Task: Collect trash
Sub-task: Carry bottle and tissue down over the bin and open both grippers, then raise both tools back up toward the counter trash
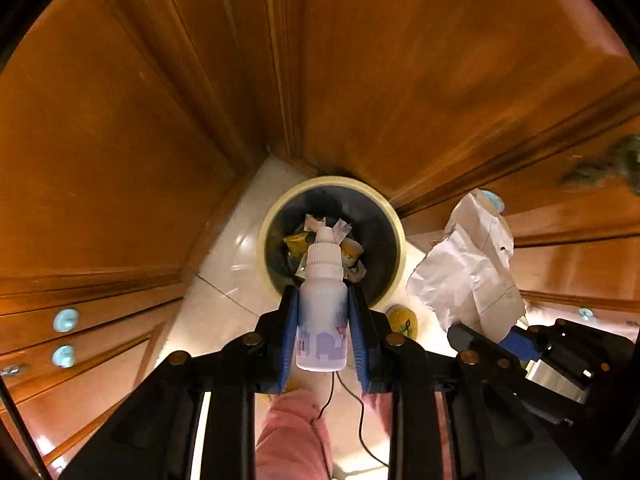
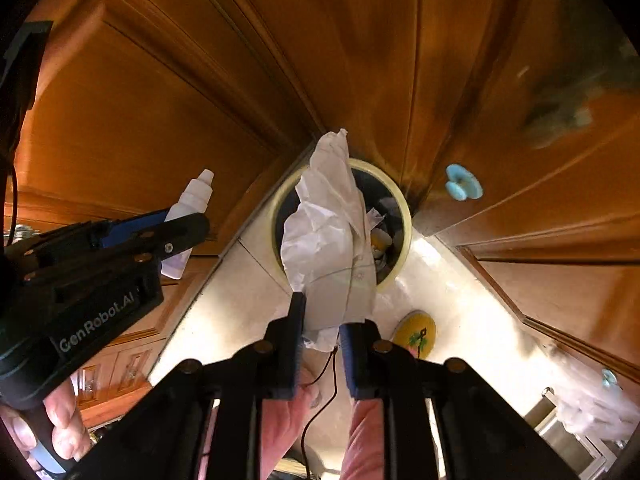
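Left wrist view: the left claw (image 1: pixel 323 320) is seen clamped on a small white dropper bottle (image 1: pixel 321 304), its blue pads pressed against the bottle's two sides. The bottle's long axis runs straight ahead along the fingers, capped tip forward. Directly beyond that tip, and below it, the open mouth of a round bin (image 1: pixel 394 216) with a pale rim is seen on the tiled floor (image 1: pixel 224 312), already holding scraps of trash. The bottle is judged to be lined up over the opening, so a release would probably drop it in. To the right of this claw, crumpled white paper (image 1: pixel 468 268) is held up by the right claw (image 1: pixel 500 340). A yellow slipper (image 1: pixel 402 322) lies on the floor near the bin. Wooden cabinet doors (image 1: pixel 120 140) surround the corner.

Right wrist view: the right claw (image 2: pixel 320 320) is seen closed on the lower end of the crumpled paper (image 2: pixel 328 232), which stands up ahead of the fingers, its long axis pointing forward. The bin (image 2: pixel 406 216) lies just beyond and below the paper, partly hidden by it. Off to the left, the left claw (image 2: pixel 176 224) is seen from the side, gripping the bottle (image 2: pixel 192 200). Both claws are judged about equally near the bin.
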